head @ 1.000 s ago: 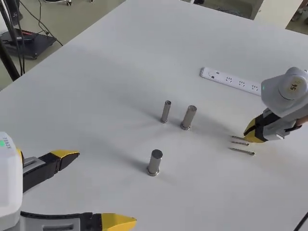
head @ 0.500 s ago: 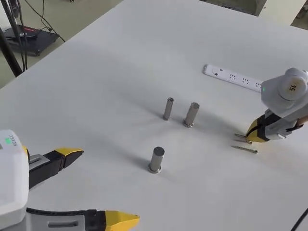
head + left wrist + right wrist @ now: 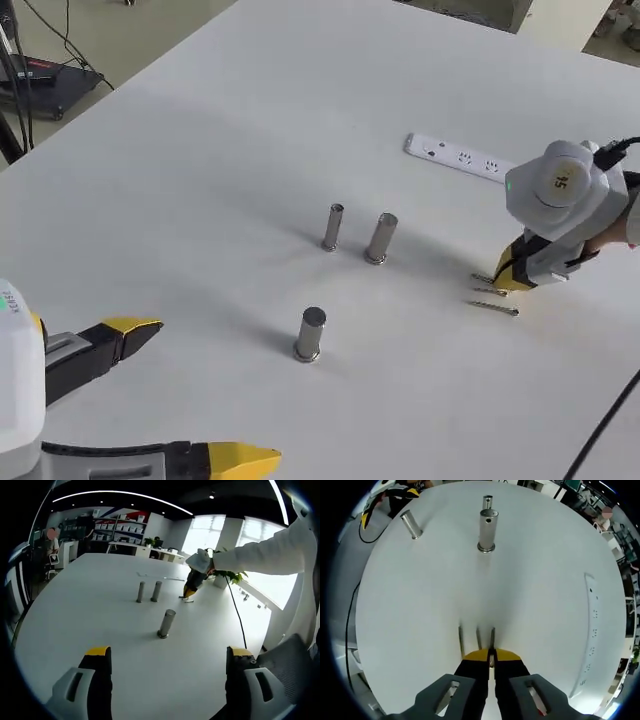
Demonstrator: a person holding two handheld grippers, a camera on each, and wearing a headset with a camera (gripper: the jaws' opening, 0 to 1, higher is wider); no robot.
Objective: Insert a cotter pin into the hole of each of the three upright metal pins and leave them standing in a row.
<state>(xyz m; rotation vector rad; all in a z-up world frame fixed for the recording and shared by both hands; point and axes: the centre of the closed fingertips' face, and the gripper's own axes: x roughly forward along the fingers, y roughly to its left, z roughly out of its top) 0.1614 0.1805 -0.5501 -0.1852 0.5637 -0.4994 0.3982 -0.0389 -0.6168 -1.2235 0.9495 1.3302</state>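
Three metal pins stand upright on the white bench (image 3: 200, 170). In the head view the left pin (image 3: 333, 227) and the right pin (image 3: 380, 238) are close together. The near pin (image 3: 311, 334) stands apart from them, closer to the person, so the three form a triangle rather than a line.

To the right of these, three cotter pins (image 3: 497, 309) lie side by side on the bench, apart from the right pin. The right tongs (image 3: 508, 281) slant down to the bench with their yellow tips at the ends of the cotter pins. In the right gripper view these tongs are closed, and the end of the gripped cotter (image 3: 492, 639), the rightmost of the three, runs in between the tips. The other two lie free just to its left. Straight ahead in that view the right pin shows a small hole near its top.

The left tongs (image 3: 195, 395) are at the lower left of the head view, over the near part of the bench, wide open and holding nothing. In the left gripper view they face the near pin, well short of it.

A power strip (image 3: 458, 157) lies on the bench beyond the right tongs
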